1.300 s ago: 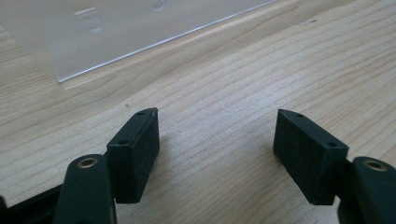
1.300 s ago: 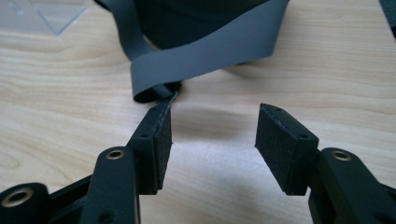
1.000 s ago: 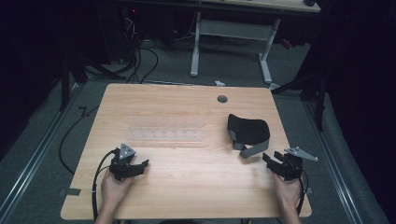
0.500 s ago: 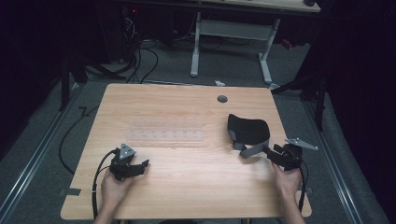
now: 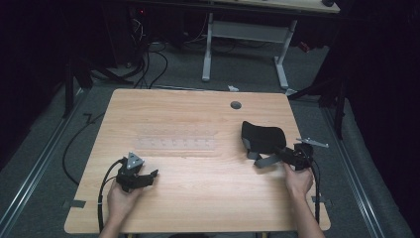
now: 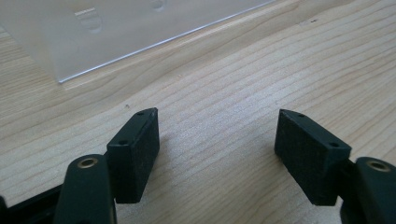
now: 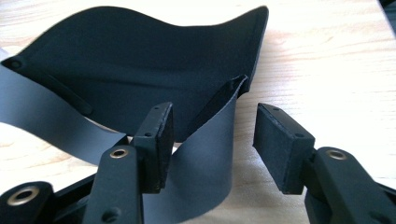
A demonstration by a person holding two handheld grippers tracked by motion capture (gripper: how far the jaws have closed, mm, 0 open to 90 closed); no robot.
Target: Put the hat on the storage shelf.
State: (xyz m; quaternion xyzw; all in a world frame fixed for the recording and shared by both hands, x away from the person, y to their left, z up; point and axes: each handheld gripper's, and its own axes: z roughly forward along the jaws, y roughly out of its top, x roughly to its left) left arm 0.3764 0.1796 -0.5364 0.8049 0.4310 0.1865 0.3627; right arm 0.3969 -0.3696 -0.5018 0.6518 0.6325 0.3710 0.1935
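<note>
Black eye mask (image 5: pixel 262 136) near surface's right edge; right gripper (image 7: pixel 210 135) closing around its grey strap (image 7: pixel 205 154), not yet pinched. Left gripper (image 5: pixel 148 174) released, idle near front-left corner.

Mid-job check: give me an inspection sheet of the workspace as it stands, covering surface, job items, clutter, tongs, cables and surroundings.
Surface: wooden table, with a round hole near its far edge.
Job's things: black eye mask at the table's right side; its grey strap stands between the right tongs' jaws.
Clutter: clear plastic sheet lying flat mid-table.
Grippers: left tongs open, nothing between them. Right tongs have just been closing around the strap; the right pad is not yet on it.
Cables: one black cable trails from the left tongs; more lie on the floor beyond the table.
Surroundings: dark room; a second desk's white legs behind.
</note>
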